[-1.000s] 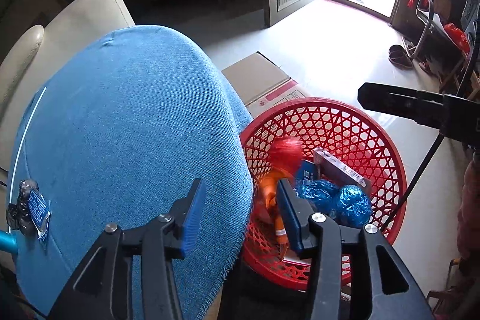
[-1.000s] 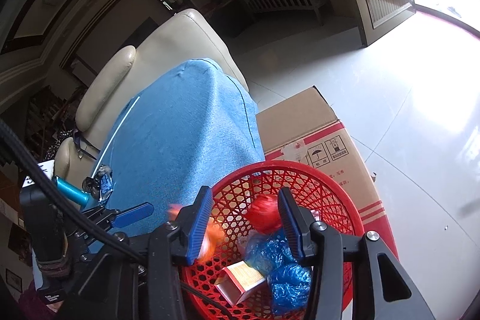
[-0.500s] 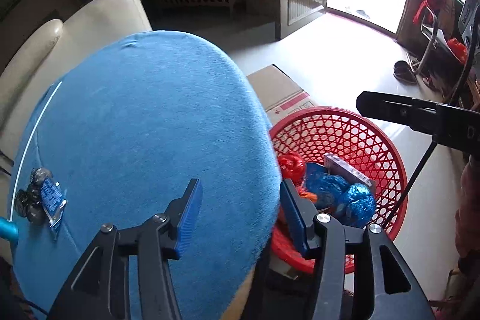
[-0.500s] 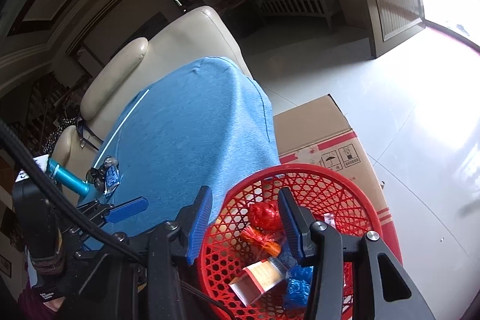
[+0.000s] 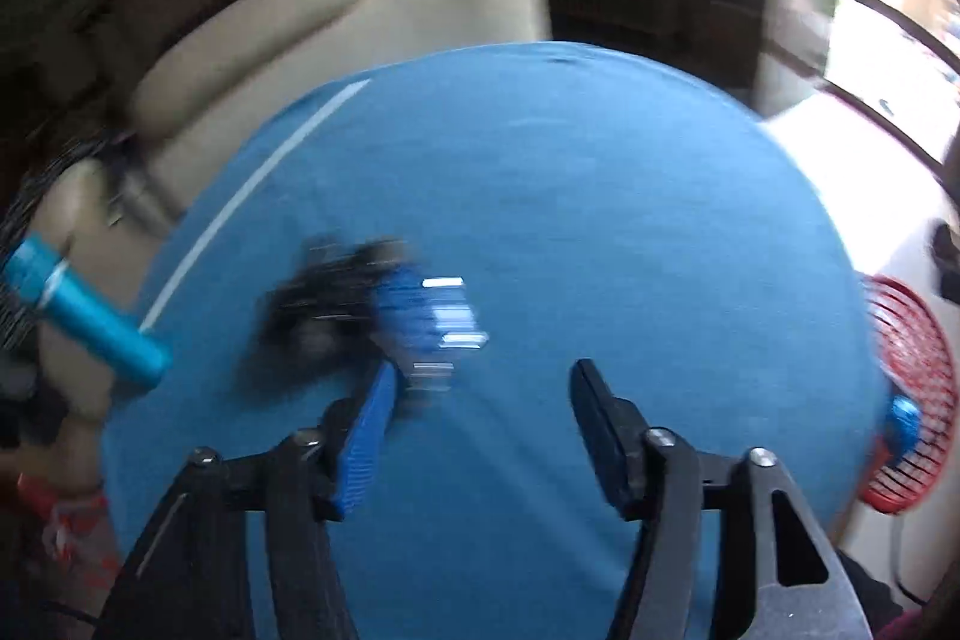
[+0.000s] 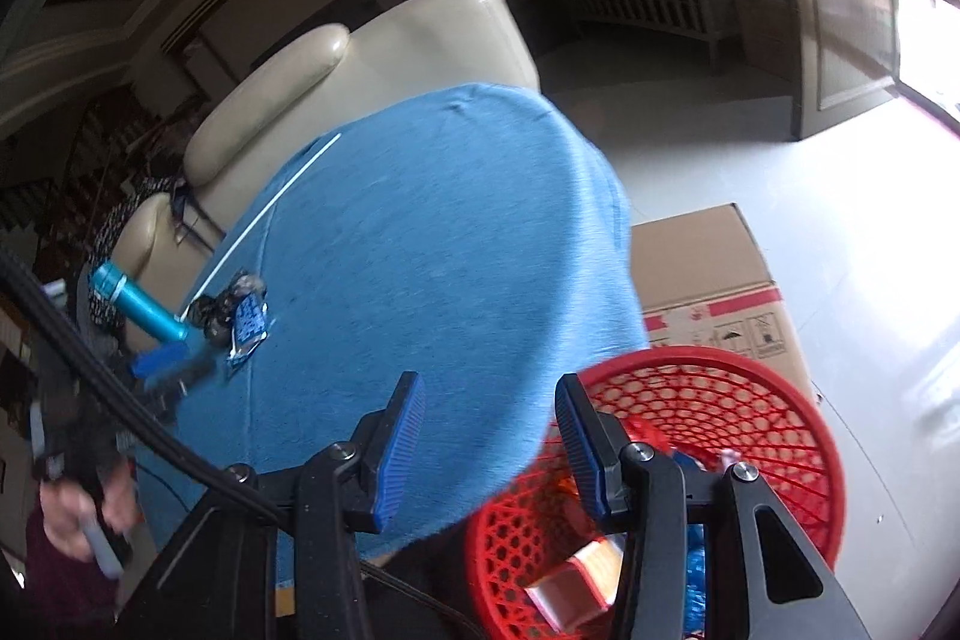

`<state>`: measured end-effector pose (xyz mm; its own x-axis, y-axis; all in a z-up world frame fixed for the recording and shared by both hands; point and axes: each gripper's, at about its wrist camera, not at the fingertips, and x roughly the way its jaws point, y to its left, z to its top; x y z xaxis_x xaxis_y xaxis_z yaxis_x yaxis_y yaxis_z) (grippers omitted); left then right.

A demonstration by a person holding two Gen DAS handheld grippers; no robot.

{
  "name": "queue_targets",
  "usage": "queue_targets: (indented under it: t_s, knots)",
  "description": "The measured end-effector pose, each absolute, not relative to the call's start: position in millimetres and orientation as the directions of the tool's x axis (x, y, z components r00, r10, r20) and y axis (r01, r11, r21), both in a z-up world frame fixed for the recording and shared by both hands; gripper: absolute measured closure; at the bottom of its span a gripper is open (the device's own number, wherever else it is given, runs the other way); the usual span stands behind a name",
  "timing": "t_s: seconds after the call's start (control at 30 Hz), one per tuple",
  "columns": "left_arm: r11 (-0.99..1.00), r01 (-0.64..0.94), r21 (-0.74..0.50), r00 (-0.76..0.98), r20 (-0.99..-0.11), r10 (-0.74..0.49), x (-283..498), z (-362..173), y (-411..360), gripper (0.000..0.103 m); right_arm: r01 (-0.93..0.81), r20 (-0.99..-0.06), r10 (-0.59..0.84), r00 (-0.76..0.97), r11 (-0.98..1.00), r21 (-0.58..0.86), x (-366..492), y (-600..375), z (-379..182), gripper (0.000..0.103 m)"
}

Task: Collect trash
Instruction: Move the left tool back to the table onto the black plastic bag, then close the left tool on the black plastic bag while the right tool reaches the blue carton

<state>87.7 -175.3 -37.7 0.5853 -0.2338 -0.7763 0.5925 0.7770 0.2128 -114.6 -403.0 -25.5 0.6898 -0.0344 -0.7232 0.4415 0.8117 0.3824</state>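
At the left of the right wrist view, the crumpled blue and dark wrapper [image 6: 240, 316] lies on the round worktop with the blue cloth [image 6: 420, 250]. The left gripper [image 5: 480, 388] is just beside it; its jaws have just been opening, nothing between them. The right gripper [image 6: 489, 403] is partly open and holds nothing. The red plastic basket [image 6: 750, 400] sits lower right.

Daylight glares from two o'clock; left wrist view smears with motion blur, fisheye edges darken and bend.
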Motion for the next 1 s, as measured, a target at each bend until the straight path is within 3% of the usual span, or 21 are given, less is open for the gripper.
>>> queue_targets:
  t_s: [0.13,0.47,0.6,0.63,0.67,0.8,0.83,0.87,1.0]
  knots:
    - [0.825,0.522,0.215,0.626,-0.754,-0.200,138,-35,-137,0.034,0.427,-0.738,-0.018,0.675,0.825,0.370,-100,-391,-29,0.054]
    - [0.749,0.659,-0.070,0.388,-0.821,-0.419,223,-67,-116,0.033,0.374,-0.767,0.005,0.641,0.871,0.318,-65,-354,-26,0.054]
    - [0.755,0.643,-0.126,0.356,-0.824,-0.441,238,-86,-118,0.033,0.340,-0.775,0.017,0.632,0.892,0.297,-48,-337,-23,0.054]
    - [0.759,0.635,-0.142,0.347,-0.826,-0.445,241,-90,-117,0.041,0.326,-0.775,0.025,0.632,0.898,0.295,-43,-332,-22,0.054]
    - [0.759,0.628,-0.171,0.329,-0.825,-0.459,244,-94,-115,0.063,0.315,-0.774,0.033,0.632,0.902,0.296,-39,-329,-21,0.054]
    - [0.746,0.627,-0.222,0.315,-0.804,-0.504,240,-95,-103,0.074,0.235,-0.762,0.081,0.642,0.926,0.297,-10,-309,-12,0.054]
    - [0.745,0.626,-0.229,0.315,-0.800,-0.511,236,-93,-99,0.082,0.209,-0.760,0.100,0.643,0.931,0.300,1,-302,-11,0.053]
    - [0.748,0.617,-0.245,0.308,-0.799,-0.516,234,-91,-94,0.099,0.186,-0.759,0.117,0.640,0.935,0.301,13,-295,-10,0.049]
    - [0.774,0.585,-0.241,0.323,-0.807,-0.495,218,-80,-71,0.099,0.082,-0.750,0.200,0.630,0.944,0.321,63,-266,-11,0.041]
